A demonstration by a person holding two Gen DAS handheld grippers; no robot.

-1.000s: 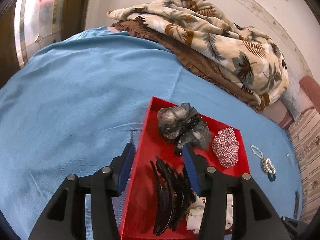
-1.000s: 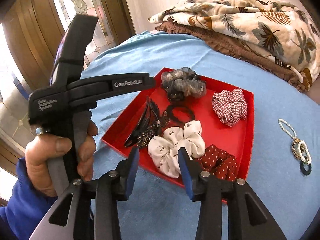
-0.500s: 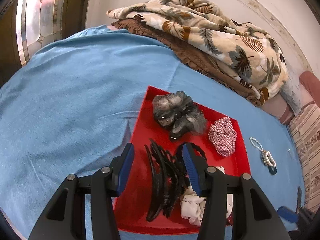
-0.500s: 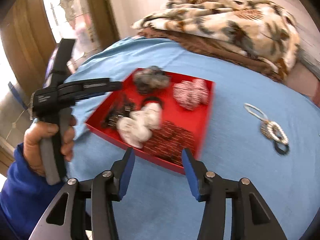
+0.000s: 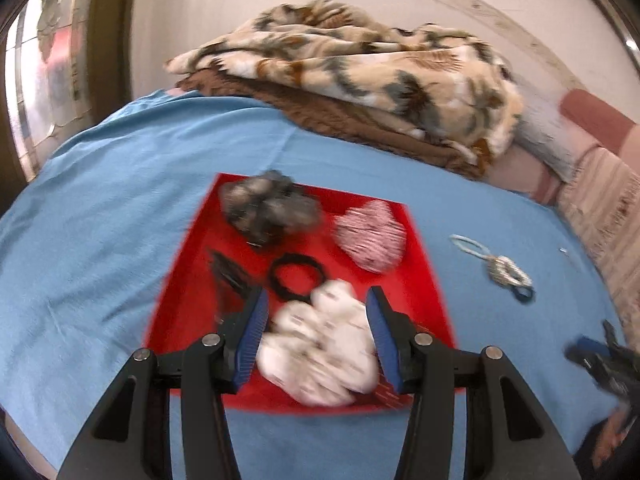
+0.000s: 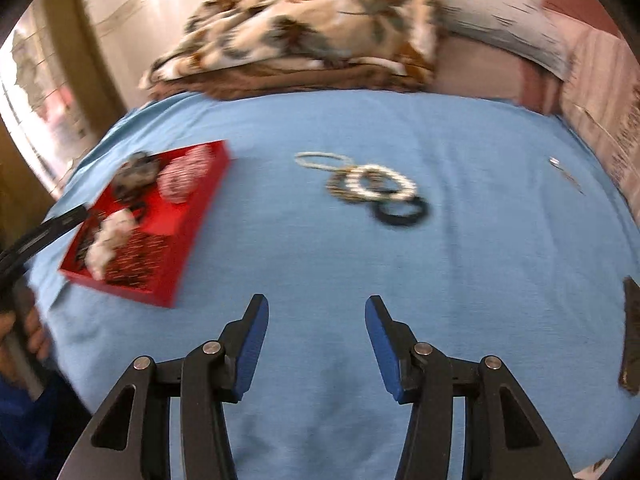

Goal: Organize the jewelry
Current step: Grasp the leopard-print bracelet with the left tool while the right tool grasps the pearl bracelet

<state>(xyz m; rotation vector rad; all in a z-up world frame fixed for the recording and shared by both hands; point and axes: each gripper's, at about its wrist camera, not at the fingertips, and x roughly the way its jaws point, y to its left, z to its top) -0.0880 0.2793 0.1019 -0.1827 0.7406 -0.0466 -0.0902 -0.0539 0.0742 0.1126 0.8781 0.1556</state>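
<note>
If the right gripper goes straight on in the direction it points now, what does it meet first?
Most likely the bare blue sheet. The right gripper is open, empty and angled down at it. The bracelets lie farther along the same line, though depth is unclear.

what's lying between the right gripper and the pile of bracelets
Nothing: in the right wrist view, only bare blue sheet stretches from the open right gripper to the bracelets.
</note>
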